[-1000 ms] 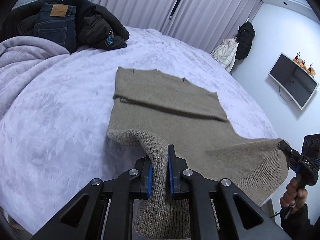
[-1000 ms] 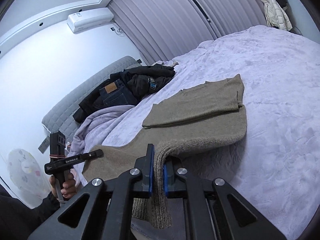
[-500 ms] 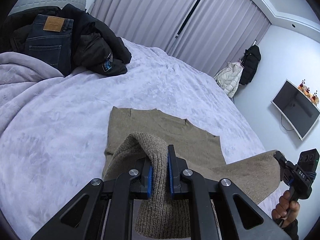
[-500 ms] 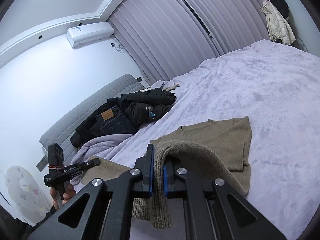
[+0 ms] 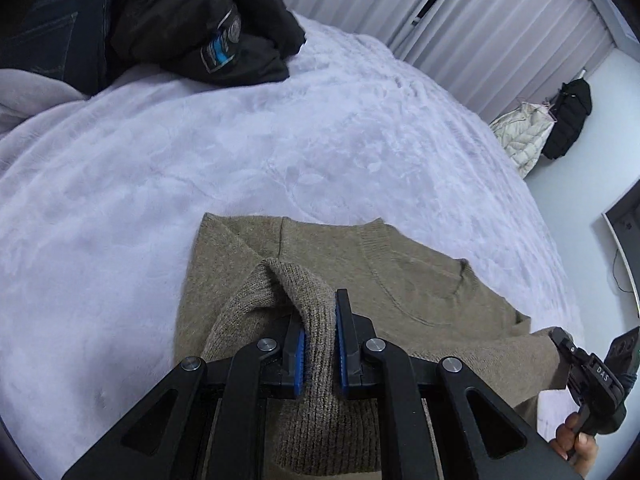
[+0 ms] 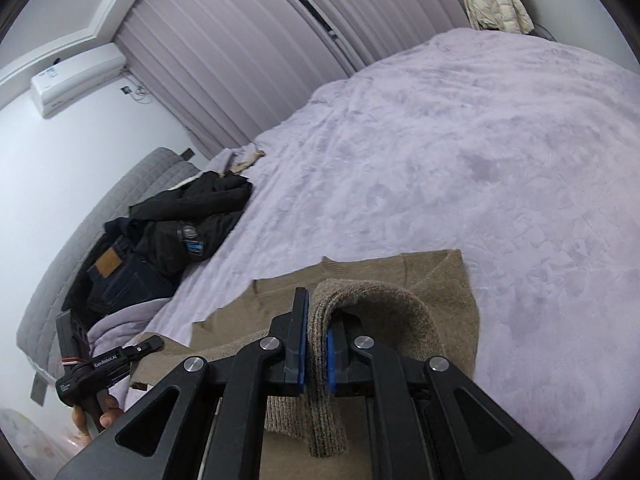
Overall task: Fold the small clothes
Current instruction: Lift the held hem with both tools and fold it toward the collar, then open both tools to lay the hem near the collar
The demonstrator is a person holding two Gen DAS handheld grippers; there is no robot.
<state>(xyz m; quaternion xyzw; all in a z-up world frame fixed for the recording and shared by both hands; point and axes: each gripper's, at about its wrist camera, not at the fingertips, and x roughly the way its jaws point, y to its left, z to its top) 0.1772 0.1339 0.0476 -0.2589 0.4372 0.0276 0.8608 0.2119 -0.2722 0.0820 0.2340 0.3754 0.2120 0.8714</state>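
On the pale lilac bedspread (image 5: 248, 152) lies a taupe knitted sweater (image 5: 404, 280), its ribbed neckline toward the far side and its body flat against the cover, with a folded edge running along one side. Its ribbed hem is lifted off the bed and doubled over the rest of the garment — the knit looks coarser and paler on this raised part. Each corner of that hem is pinched: the left gripper (image 5: 320, 340) has its blue pads clamped tight on a thick fold of rib, and the right gripper (image 6: 316, 340) is likewise closed on the other corner, cloth hanging down between its jaws. From the left camera the right gripper shows at the edge, held by a hand (image 5: 576, 444). Beyond the sweater, well apart, sit a black jacket (image 5: 200, 24) and dark jeans (image 6: 116, 276) — both near the grey headboard (image 6: 72, 264)
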